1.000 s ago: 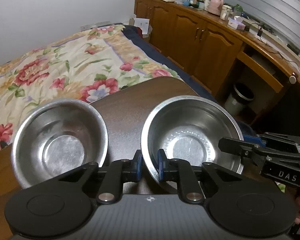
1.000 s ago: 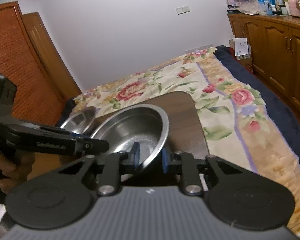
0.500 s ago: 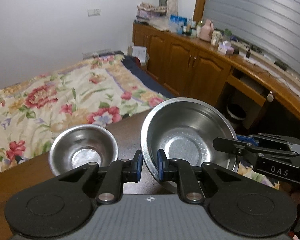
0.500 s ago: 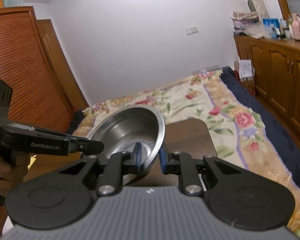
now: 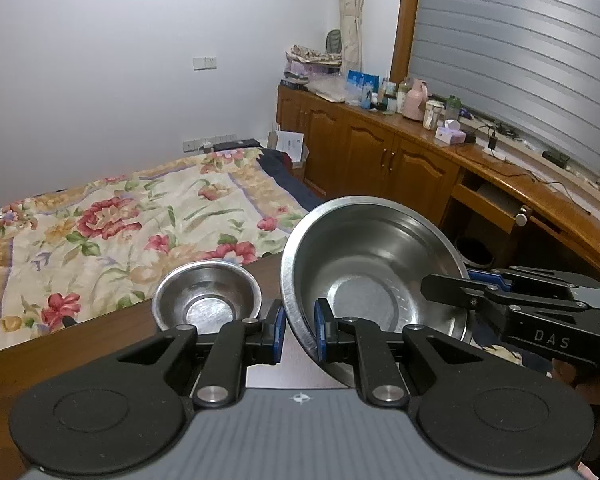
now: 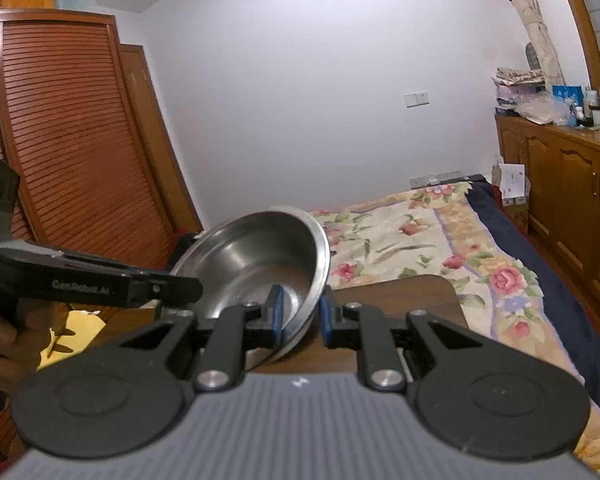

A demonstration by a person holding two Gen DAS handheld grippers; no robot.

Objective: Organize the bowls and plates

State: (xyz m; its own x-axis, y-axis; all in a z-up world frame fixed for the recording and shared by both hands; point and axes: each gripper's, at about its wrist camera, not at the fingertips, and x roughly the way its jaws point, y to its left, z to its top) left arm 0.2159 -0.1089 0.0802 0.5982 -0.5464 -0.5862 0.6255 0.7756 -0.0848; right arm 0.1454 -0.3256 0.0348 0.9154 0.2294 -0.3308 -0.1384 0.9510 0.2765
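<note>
A large steel bowl [image 5: 374, 264] is clamped at opposite rims by the closed left gripper [image 5: 299, 334] and right gripper [image 6: 301, 316].

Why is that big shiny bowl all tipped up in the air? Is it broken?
Not broken. The big steel bowl is tilted because the left gripper and right gripper both pinch its rim, holding it above the table. The small bowl sits flat.

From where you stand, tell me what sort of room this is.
Most likely a bedroom: a bed with a floral quilt, a louvred wooden wardrobe, and a cabinet run cluttered with bottles under a shuttered window.
</note>
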